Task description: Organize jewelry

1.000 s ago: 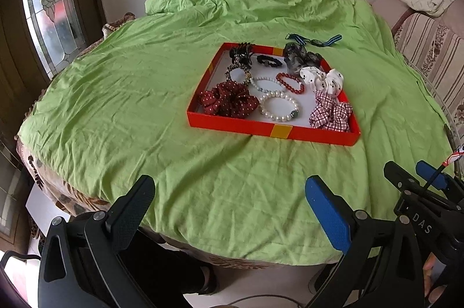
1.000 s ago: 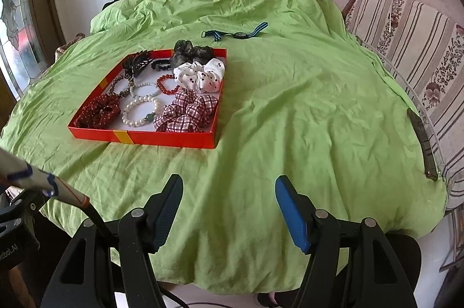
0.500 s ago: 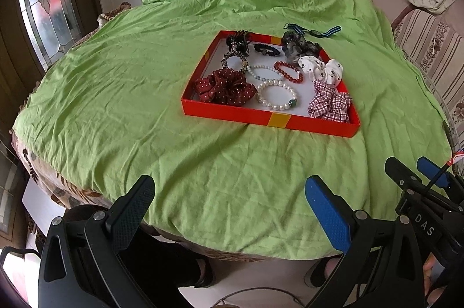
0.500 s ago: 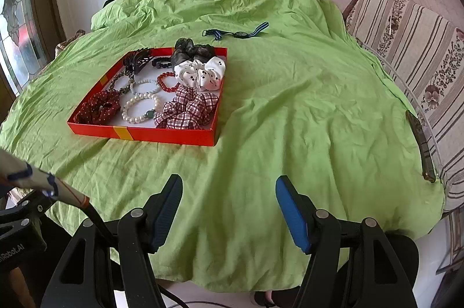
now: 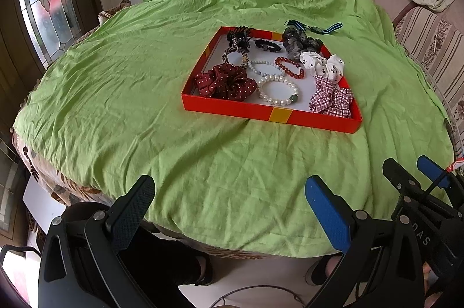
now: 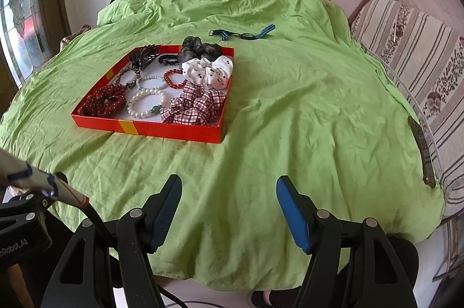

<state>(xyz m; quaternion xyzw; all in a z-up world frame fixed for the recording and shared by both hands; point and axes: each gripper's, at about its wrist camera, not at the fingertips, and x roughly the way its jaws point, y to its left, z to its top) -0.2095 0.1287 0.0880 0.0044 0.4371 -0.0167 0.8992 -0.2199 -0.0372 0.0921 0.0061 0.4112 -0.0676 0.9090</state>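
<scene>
both the left gripper and right gripper gape empty, low in frame. the red tray sits mid-frame; the striped band above it could snag the loose green cloth.

Bright daylight via window, sharp, fisheye-warped edges, dark corners.

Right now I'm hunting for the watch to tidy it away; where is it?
The watch lies on the green cloth just beyond the red tray's far right corner, outside it, past the grey scrunchie.
</scene>
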